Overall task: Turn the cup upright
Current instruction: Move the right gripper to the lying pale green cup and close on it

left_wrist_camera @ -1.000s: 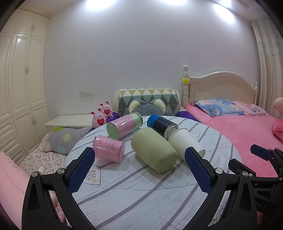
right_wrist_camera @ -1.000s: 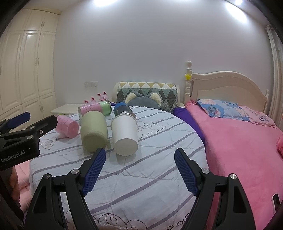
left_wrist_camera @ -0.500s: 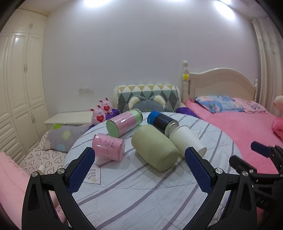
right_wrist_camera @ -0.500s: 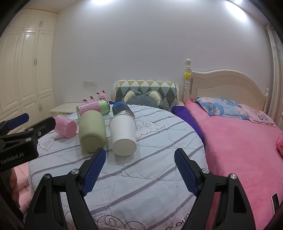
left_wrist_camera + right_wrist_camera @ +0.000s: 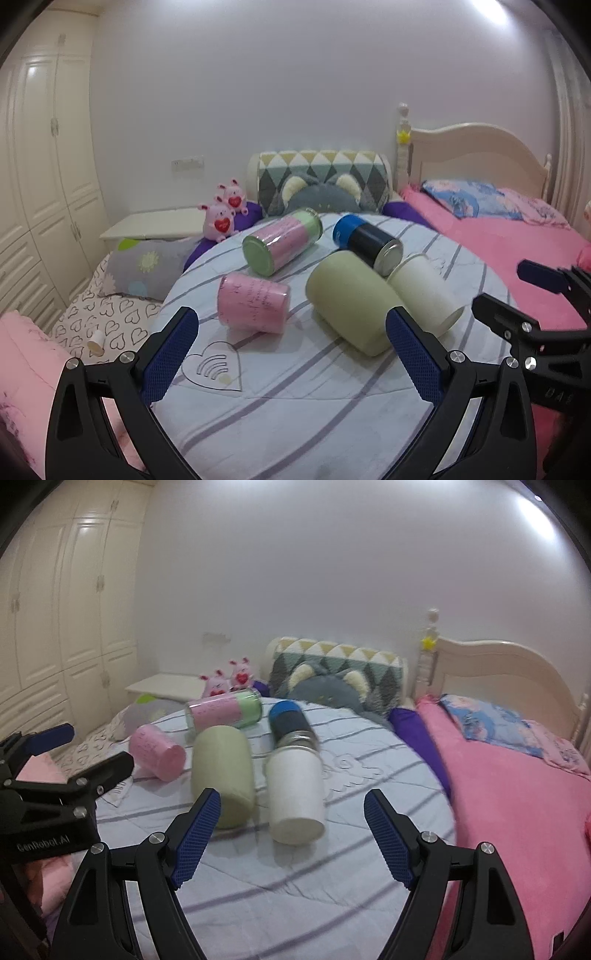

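Several cups lie on their sides on a round striped table (image 5: 303,387). A pink cup (image 5: 253,307) lies at the left, a pale green cup (image 5: 351,301) in the middle, a white cup (image 5: 424,291) at the right. A pink-and-green can (image 5: 282,242) and a blue-and-black can (image 5: 365,240) lie behind. My left gripper (image 5: 291,354) is open and empty, short of the pink and green cups. My right gripper (image 5: 291,834) is open and empty, just before the white cup (image 5: 294,794) and the green cup (image 5: 223,771).
A pink bed (image 5: 517,794) lies to the right of the table. Cushions (image 5: 321,184) and plush toys (image 5: 223,218) sit behind it. A white wardrobe (image 5: 40,184) stands at the left. The other gripper shows at the edge of each wrist view.
Both grippers have moved forward and tilted down toward the cups, which now look larger and closer. The cups have not moved. Both grippers stay open.
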`<action>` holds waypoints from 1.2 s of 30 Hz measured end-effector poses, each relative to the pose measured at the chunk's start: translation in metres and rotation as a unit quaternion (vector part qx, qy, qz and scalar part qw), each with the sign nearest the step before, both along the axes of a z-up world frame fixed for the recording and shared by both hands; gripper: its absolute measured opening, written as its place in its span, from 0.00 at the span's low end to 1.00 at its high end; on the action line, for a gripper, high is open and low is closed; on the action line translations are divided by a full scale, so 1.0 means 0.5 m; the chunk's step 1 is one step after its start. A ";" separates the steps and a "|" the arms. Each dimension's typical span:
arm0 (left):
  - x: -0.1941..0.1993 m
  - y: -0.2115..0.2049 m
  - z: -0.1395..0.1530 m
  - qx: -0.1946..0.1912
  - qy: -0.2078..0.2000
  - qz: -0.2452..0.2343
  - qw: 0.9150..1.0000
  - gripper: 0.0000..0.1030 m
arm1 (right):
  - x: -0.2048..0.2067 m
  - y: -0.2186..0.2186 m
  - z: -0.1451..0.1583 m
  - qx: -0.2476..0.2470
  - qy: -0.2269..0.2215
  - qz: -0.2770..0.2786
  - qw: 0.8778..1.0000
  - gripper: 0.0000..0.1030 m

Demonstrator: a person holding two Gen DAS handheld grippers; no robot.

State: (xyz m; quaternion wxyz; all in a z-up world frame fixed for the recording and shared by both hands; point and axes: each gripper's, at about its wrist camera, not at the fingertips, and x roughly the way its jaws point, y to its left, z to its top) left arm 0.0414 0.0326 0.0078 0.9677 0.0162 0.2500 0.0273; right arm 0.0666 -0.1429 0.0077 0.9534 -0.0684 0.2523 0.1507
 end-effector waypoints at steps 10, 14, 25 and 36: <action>0.062 0.071 -0.027 0.006 0.071 0.030 0.997 1.00 | 0.095 0.088 -0.023 -0.055 0.082 0.046 0.994 0.79; 0.075 0.103 -0.037 -0.005 0.085 0.044 0.995 1.00 | 0.135 0.126 -0.037 -0.082 0.110 0.070 0.988 0.79; 0.111 0.159 -0.067 -0.033 0.133 0.068 0.988 1.00 | 0.220 0.194 -0.086 -0.104 0.202 0.101 0.969 0.79; 0.131 0.169 -0.101 -0.055 0.169 0.063 0.982 1.00 | 0.254 0.236 -0.138 -0.171 0.233 0.083 0.954 0.79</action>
